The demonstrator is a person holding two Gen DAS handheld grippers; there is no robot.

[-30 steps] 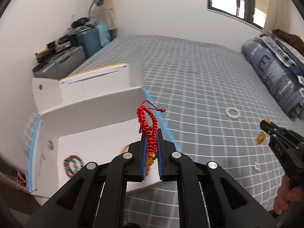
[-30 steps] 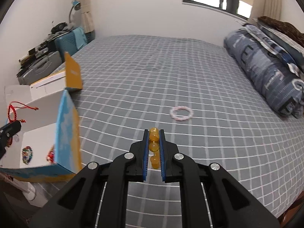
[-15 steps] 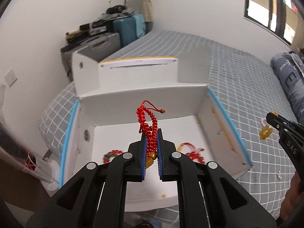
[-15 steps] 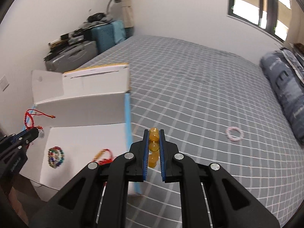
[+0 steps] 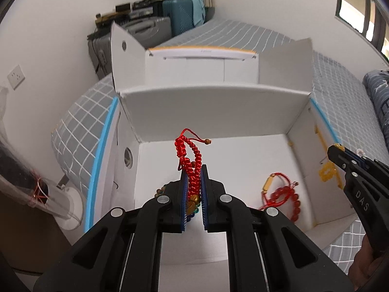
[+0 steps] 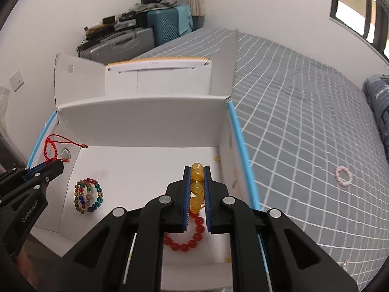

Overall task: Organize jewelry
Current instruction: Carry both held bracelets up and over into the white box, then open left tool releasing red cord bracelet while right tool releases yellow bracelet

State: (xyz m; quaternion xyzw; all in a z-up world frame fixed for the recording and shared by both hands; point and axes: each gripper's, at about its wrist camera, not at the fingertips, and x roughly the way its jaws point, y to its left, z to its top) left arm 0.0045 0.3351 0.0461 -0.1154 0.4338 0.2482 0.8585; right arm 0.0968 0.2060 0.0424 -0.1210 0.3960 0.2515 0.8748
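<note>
My left gripper [image 5: 193, 170] is shut on a red braided cord bracelet [image 5: 192, 160] whose loop sticks up past the fingertips, above the floor of an open white box [image 5: 214, 112]. My right gripper [image 6: 197, 170] is shut on a yellow bead bracelet [image 6: 196, 187] over the same box [image 6: 141, 121], near its right wall. On the box floor lie a multicoloured bead bracelet [image 6: 88, 195] and a red bead bracelet [image 6: 187, 241], the latter also seen in the left wrist view [image 5: 283, 197]. Each gripper shows in the other's view: the right gripper [image 5: 336, 152], the left gripper [image 6: 57, 164].
The box stands at the corner of a bed with a grey checked cover [image 6: 304, 121]. A pink ring bracelet [image 6: 344, 175] and a small silvery piece [image 6: 346, 264] lie on the cover to the right. Suitcases [image 6: 136, 39] are stacked by the far wall; a folded blue quilt [image 6: 379, 102] lies at right.
Both grippers have swung left from over the bed cover to above the open box, each still holding its bracelet. The box now fills both views.
</note>
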